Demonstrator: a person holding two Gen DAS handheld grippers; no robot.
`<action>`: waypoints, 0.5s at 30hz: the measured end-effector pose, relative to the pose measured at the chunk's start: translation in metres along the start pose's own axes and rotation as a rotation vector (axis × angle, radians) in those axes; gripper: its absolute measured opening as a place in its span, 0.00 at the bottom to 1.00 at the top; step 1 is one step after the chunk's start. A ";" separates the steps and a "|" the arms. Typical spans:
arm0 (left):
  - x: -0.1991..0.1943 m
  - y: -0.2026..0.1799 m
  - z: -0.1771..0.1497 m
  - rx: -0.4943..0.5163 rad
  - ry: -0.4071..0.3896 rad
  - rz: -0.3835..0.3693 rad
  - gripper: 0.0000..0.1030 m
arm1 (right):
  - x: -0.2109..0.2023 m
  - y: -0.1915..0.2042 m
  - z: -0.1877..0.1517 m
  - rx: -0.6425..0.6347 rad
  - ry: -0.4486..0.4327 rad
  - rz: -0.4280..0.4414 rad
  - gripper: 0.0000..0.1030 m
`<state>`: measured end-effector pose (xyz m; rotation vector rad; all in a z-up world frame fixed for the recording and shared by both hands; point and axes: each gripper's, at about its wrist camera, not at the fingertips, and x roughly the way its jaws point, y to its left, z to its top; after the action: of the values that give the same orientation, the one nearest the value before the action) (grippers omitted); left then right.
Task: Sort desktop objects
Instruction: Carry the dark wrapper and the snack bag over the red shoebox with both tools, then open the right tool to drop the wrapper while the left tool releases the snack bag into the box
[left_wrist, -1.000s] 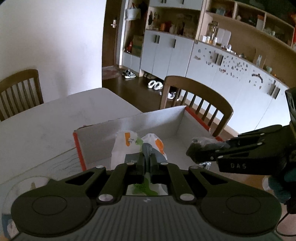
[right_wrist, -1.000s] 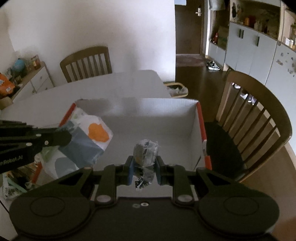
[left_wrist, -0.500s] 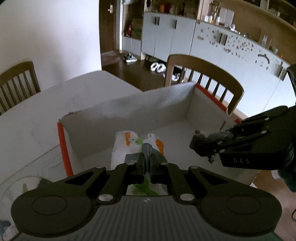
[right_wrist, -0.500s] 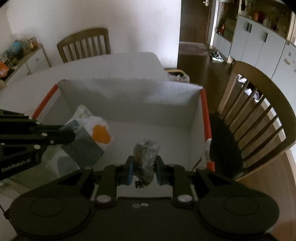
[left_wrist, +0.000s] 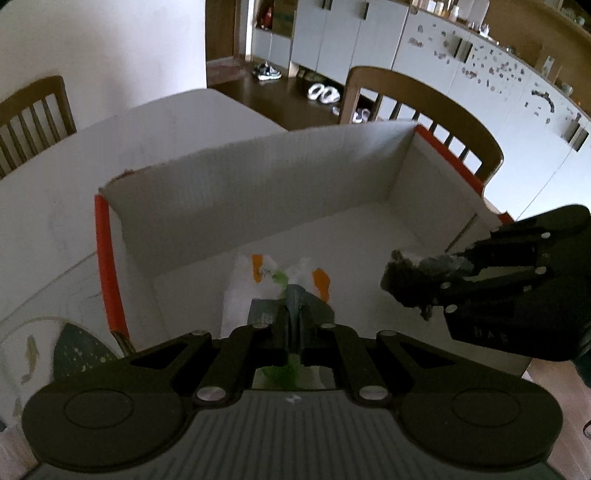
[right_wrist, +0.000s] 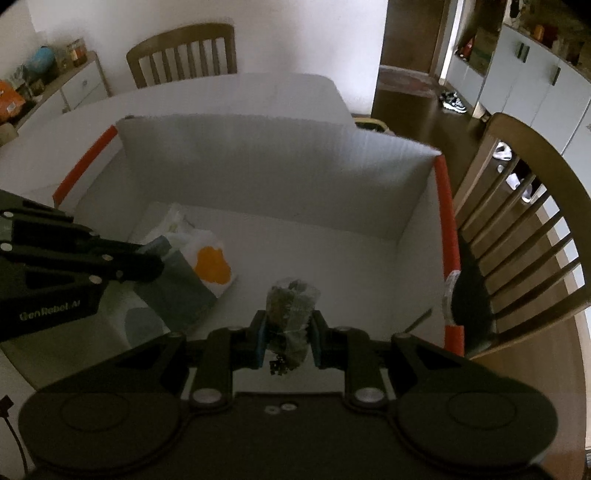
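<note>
A white cardboard box (left_wrist: 258, 184) with orange-red edges sits on the table; it also shows in the right wrist view (right_wrist: 277, 162). My left gripper (left_wrist: 293, 325) is shut on a white packet with orange, green and grey print (left_wrist: 258, 280), held low inside the box's left part; the packet (right_wrist: 199, 266) and that gripper (right_wrist: 147, 264) show in the right wrist view. My right gripper (right_wrist: 288, 332) is shut on a small clear bag of dark bits (right_wrist: 291, 306), held over the box's right part. In the left wrist view the bag (left_wrist: 417, 277) sits at the right gripper's (left_wrist: 443, 275) tip.
A wooden chair (right_wrist: 524, 229) stands close behind the box's right wall. Another chair (right_wrist: 181, 51) is at the table's far side. A patterned cloth or bag (left_wrist: 44, 350) lies on the table left of the box. Cabinets line the far wall.
Both grippers have moved forward and down into the box with their loads. The box's walls now fill more of each view.
</note>
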<state>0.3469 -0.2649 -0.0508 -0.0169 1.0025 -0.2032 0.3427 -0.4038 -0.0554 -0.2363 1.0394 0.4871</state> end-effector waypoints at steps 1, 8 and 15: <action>0.002 0.000 -0.001 0.001 0.011 0.003 0.04 | 0.002 0.000 0.001 -0.004 0.007 0.002 0.22; 0.013 0.002 0.002 0.006 0.094 0.001 0.04 | 0.014 0.004 0.004 -0.019 0.048 0.002 0.22; 0.022 -0.003 0.007 0.025 0.139 -0.007 0.04 | 0.017 0.003 0.005 -0.020 0.060 0.003 0.24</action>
<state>0.3634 -0.2726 -0.0654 0.0167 1.1387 -0.2255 0.3521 -0.3946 -0.0680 -0.2688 1.0940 0.4955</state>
